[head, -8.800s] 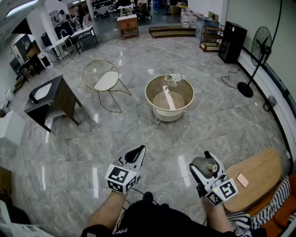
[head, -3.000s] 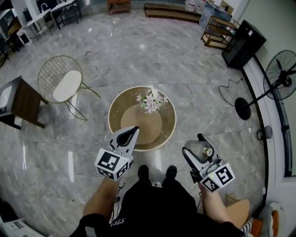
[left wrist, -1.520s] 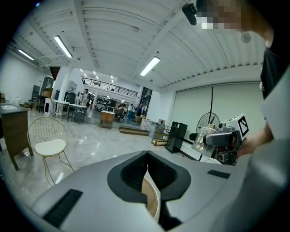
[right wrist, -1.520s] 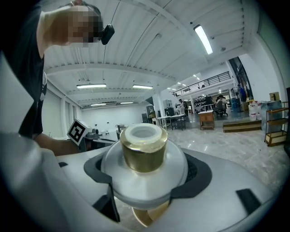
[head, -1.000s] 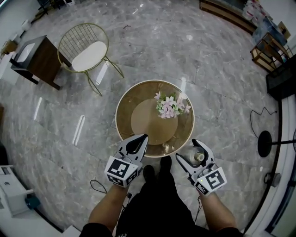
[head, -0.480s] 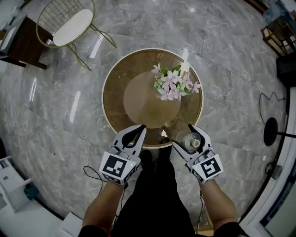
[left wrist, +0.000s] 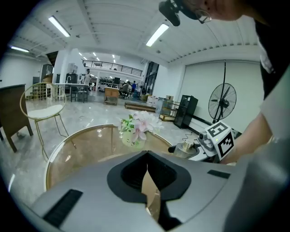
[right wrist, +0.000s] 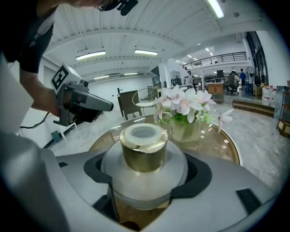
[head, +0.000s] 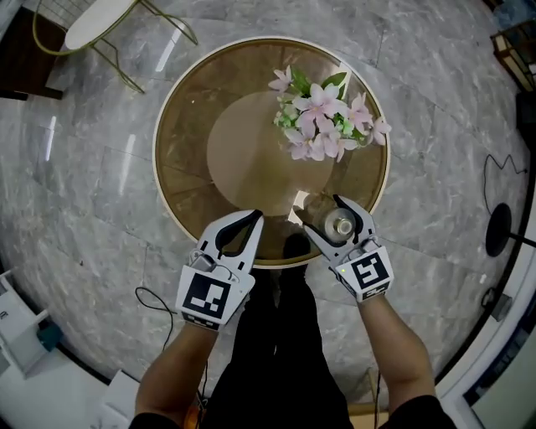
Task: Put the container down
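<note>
A frosted glass container [head: 338,224] with a gold neck sits between the jaws of my right gripper [head: 333,219], which is shut on it. In the right gripper view the container [right wrist: 144,158] fills the space between the jaws, upright. It hangs over the near rim of a round glass table [head: 180,147]; I cannot tell whether it touches the glass. My left gripper [head: 251,219] is shut and holds nothing, just left of it over the same rim. Its jaws meet in the left gripper view [left wrist: 146,156].
A vase of pink and white flowers [head: 322,113] stands on the table's far right, just beyond the container. A gold wire chair with a white seat [head: 92,21] is at the far left. A fan base [head: 500,229] and its cable lie on the marble floor at right.
I have walked up to the round table. Both grippers have come forward over its near rim, the right one still carrying the container toward the flowers.
</note>
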The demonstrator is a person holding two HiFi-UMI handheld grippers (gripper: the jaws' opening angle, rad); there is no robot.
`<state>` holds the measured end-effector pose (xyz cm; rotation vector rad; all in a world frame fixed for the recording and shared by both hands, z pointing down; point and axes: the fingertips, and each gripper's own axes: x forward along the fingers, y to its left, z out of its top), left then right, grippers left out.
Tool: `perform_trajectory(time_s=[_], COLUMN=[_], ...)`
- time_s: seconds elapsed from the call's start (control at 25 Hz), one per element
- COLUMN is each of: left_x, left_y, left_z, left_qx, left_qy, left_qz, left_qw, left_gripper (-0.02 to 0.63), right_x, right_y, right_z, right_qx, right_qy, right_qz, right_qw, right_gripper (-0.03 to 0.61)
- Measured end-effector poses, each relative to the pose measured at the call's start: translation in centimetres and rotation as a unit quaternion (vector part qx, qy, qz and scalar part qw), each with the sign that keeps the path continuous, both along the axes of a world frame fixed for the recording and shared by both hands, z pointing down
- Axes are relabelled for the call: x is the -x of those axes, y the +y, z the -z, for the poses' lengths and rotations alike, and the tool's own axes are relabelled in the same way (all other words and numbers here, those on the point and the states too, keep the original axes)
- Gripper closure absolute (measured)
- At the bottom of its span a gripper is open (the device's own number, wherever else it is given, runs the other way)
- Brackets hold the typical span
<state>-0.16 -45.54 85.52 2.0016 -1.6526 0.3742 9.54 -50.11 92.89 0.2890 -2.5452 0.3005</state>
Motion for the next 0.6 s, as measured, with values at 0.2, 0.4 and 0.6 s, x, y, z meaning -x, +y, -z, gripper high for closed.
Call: perform_trajectory(time_s=[0.2, 0.4, 0.6], left_x=[-0.1, 0.2, 0.5], left_y=[0.1, 0.0, 0.1], left_z=[-2.3, -3.1, -3.3], left_qx=[0.015, 0.019, 0.021], left_qy=[0.008, 0.014, 0.017], left_qz=[0.009, 0.023, 0.027], left_qw=[0.9998, 0.9994, 0.9993], left_gripper=[0.597, 0.597, 0.597], right_x=[0.7, 1.3, 1.8], right_y=[-1.3, -2.1, -2.9], right_z=[-4.0, -5.2, -5.7], right_qx=[-0.017, -0.02, -0.025], right_qy=[0.029, 0.034, 0.041], right_qz=[0.002, 0.002, 0.002], right_qw=[0.999, 0.999, 0.999], right_gripper=[0.232, 0.232, 0.23])
